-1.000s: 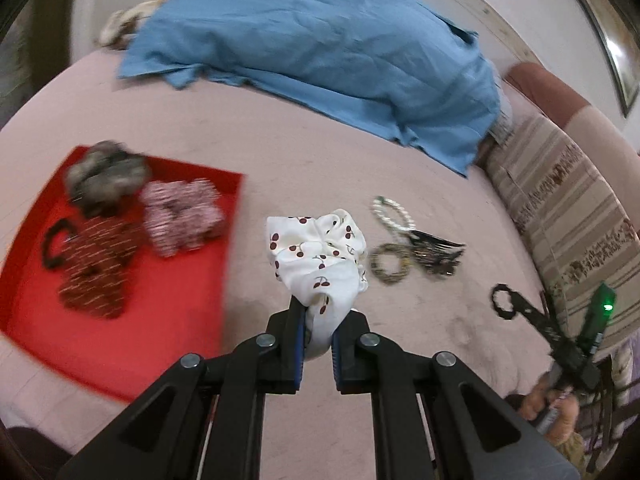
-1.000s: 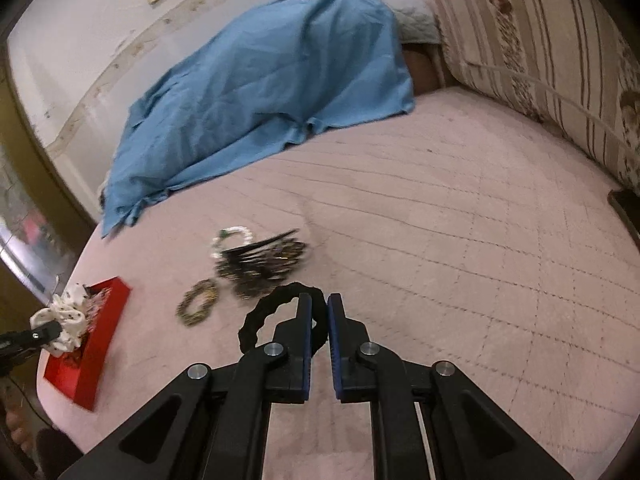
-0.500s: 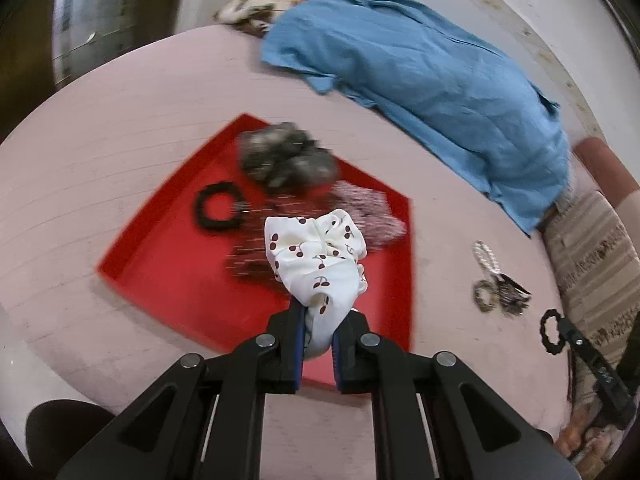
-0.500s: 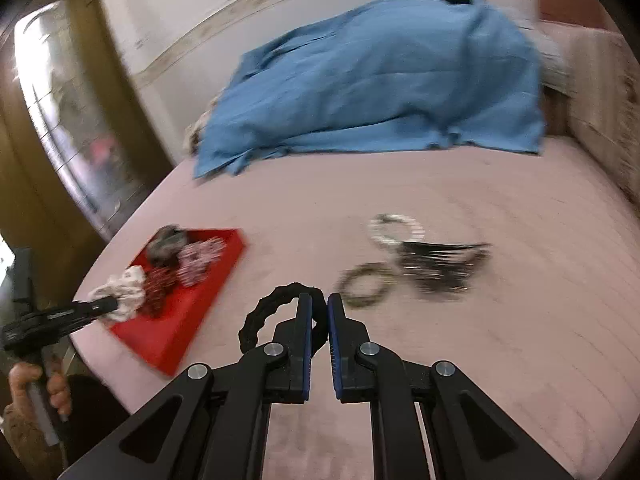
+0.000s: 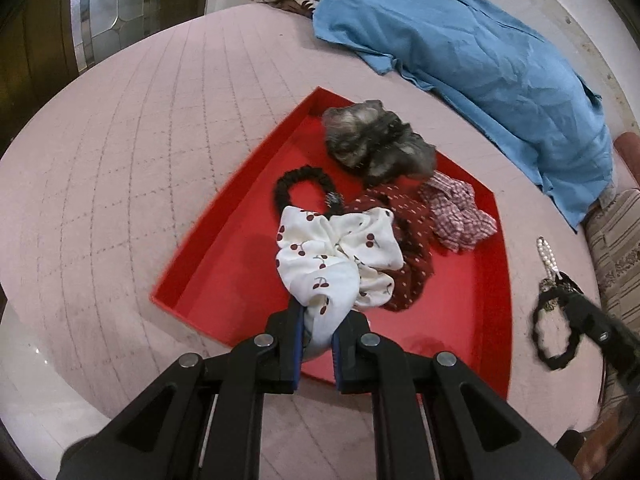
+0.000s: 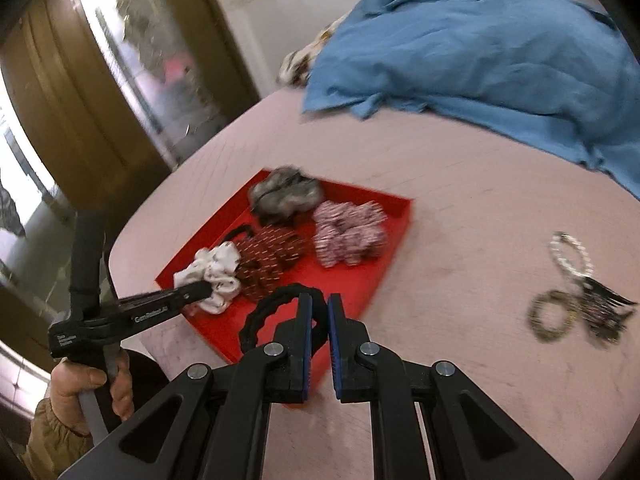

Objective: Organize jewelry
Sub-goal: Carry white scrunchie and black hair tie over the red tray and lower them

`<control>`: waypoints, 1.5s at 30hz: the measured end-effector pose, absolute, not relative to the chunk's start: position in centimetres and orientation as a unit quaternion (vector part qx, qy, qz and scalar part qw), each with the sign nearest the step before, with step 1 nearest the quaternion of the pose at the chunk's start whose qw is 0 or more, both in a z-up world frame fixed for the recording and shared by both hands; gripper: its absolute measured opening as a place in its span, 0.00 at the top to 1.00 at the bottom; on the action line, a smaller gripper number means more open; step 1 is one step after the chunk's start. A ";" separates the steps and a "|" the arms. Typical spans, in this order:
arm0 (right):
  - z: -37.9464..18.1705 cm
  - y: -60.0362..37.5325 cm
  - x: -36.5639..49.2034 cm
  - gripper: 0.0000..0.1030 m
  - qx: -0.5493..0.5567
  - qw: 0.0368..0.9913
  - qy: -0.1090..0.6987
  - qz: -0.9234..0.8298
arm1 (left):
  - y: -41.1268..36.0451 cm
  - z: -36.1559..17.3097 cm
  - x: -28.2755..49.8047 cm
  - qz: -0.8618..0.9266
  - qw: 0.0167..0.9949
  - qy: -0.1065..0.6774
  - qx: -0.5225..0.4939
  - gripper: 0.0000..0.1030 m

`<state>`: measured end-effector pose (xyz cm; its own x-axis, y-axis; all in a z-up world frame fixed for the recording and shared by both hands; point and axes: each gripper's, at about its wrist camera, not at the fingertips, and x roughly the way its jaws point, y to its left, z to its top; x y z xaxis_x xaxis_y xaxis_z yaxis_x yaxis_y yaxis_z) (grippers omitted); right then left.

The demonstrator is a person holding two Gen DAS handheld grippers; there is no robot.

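Pink quilted bedding [image 5: 120, 160] carries a blue shirt [image 5: 480, 52] at the far right and a red tray [image 5: 224, 272] holding grey [image 5: 376, 146], dark red [image 5: 412, 248], checked [image 5: 456, 216] and black [image 5: 300, 184] scrunchies; the left gripper [image 5: 316, 340] clamps a white cherry-print scrunchie [image 5: 332, 260] above the tray's near side; the right gripper [image 6: 318, 316], jaws narrow, pinches a black hair tie [image 6: 276, 308] over the near corner; bracelets [image 6: 572, 280] lie right.

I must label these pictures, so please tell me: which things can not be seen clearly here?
- Left wrist view: the cherry scrunchie covers part of the dark red scrunchie and the black hair tie.
- Left wrist view: the right claw is blurred and cut by the edge.
- Right wrist view: the bracelets and clip pile is smeared by motion; single pieces are unclear.
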<state>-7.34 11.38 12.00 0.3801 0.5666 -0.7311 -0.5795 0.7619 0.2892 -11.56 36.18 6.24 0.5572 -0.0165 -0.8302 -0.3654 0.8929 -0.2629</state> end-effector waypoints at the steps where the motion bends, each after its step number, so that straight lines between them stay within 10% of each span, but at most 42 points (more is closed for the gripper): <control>1: 11.5 12.4 -7.2 0.92 -0.013 0.826 0.443 0.348 | 36.3 6.3 -11.5 0.102 0.860 0.456 -0.206 0.90; 12: 7.4 18.8 -7.0 0.92 -0.063 0.799 0.479 0.357 | 38.1 6.1 -12.1 0.078 0.878 0.413 -0.229 0.85; 17: 6.4 20.9 -7.5 0.92 -0.079 0.788 0.487 0.368 | 38.4 6.5 -12.5 0.072 0.885 0.391 -0.244 0.63; 32: 8.0 22.0 -9.3 0.89 -0.092 0.797 0.457 0.383 | 38.7 8.2 -14.0 0.074 0.905 0.325 -0.263 0.41; 38: 9.9 18.4 -10.1 0.66 -0.076 0.815 0.436 0.374 | 38.1 8.1 -14.0 0.082 0.907 0.330 -0.248 0.39; 45: 10.1 11.8 -11.2 0.64 -0.065 0.837 0.428 0.334 | 36.8 7.8 -13.8 0.093 0.910 0.342 -0.217 0.38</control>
<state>-11.23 11.79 10.15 0.4096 0.5039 -0.7605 -0.6153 0.7680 0.1775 -13.78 36.81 7.85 0.7488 0.0199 -0.6625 -0.3171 0.8885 -0.3317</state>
